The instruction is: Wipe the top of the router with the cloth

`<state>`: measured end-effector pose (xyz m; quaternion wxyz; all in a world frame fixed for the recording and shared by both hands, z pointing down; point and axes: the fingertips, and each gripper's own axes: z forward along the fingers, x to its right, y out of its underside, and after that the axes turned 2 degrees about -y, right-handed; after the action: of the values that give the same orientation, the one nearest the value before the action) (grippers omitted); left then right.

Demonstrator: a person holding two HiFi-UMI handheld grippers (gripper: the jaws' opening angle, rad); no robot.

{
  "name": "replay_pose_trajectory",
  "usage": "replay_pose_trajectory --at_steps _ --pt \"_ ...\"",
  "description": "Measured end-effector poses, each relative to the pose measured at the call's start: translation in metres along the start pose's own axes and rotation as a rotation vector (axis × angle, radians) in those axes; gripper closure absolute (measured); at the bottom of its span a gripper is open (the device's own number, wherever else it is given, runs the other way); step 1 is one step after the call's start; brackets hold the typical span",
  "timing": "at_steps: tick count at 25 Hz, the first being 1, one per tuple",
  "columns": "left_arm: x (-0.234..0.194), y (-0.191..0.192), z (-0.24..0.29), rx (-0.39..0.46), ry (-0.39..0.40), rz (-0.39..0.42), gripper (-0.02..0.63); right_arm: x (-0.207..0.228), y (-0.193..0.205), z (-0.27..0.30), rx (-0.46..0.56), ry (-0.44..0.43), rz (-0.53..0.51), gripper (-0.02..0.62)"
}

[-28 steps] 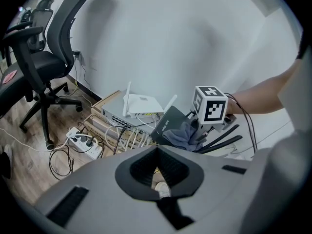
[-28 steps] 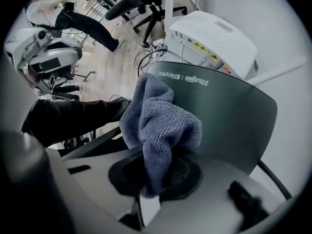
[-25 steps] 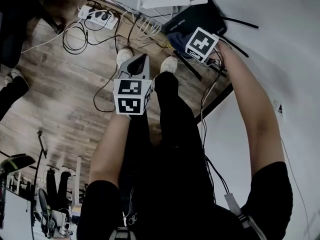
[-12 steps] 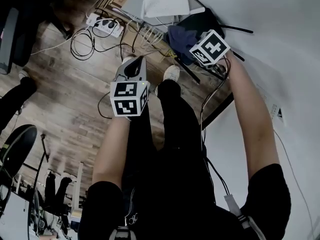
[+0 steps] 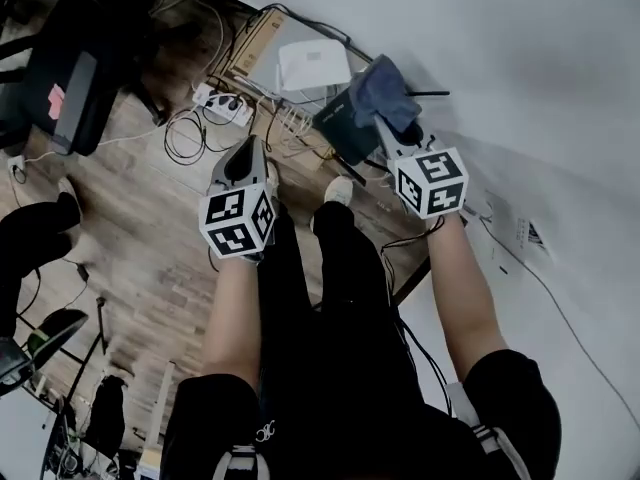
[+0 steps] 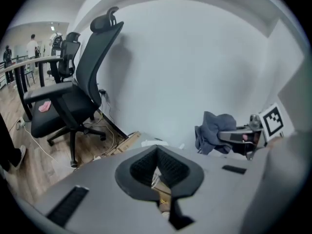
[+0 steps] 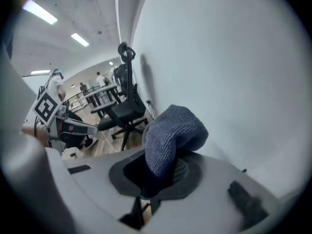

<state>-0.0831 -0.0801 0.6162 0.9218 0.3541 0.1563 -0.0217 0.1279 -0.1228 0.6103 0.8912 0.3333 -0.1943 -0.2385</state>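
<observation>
Blue-grey terry cloth [image 7: 173, 130] fills my right gripper [image 7: 155, 178]. The jaws are pinched together on its lower end, and the rest bulges up out of them in a rounded fold.

Seen from the head view, that gripper reaches toward 12 o'clock, with the cloth bunched over the right end of the black router [image 5: 343, 120]. The two overlap there, but I cannot tell whether the cloth touches the router's top.

The router lies on the wood floor [image 5: 130, 228] at the foot of the pale wall [image 5: 520, 48]. One thin antenna [image 5: 428, 93] sticks out at its 3 o'clock. A white box [image 5: 313, 65] sits near it at 11 o'clock, with cardboard [image 5: 252, 40] just beside that. A tangle of cables [image 5: 290, 123] runs off at the router's 9 o'clock toward a power strip [image 5: 222, 103].

My left gripper [image 6: 157, 172] hangs at 9 o'clock from the right one, well apart from it, over the floor. Its jaws are drawn together to a thin slit and hold nothing. In its own view a black chair [image 6: 78, 96] stands far off at 10 o'clock, with something pink on the seat.
</observation>
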Motion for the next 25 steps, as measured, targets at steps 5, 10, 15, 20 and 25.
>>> replay_pose_trajectory --at_steps 5,10,15,20,25 --pt "0.028 -0.101 -0.052 0.161 0.006 0.045 0.595 -0.018 -0.092 -0.073 0.278 0.113 0.003 0.551" --pt "0.072 -0.174 -0.129 0.259 0.022 0.113 0.595 -0.049 -0.161 -0.160 0.487 0.127 0.054 0.551" --pt "0.106 -0.239 -0.195 0.396 0.023 0.168 0.595 -0.059 -0.226 -0.222 0.673 0.134 0.113 0.551" --pt "0.159 -0.285 -0.241 0.503 0.053 0.233 0.595 -0.066 -0.276 -0.275 0.776 0.162 0.085 0.551" --pt "0.198 -0.328 -0.279 0.610 0.075 0.273 0.595 -0.078 -0.314 -0.314 0.840 0.109 0.064 0.551"
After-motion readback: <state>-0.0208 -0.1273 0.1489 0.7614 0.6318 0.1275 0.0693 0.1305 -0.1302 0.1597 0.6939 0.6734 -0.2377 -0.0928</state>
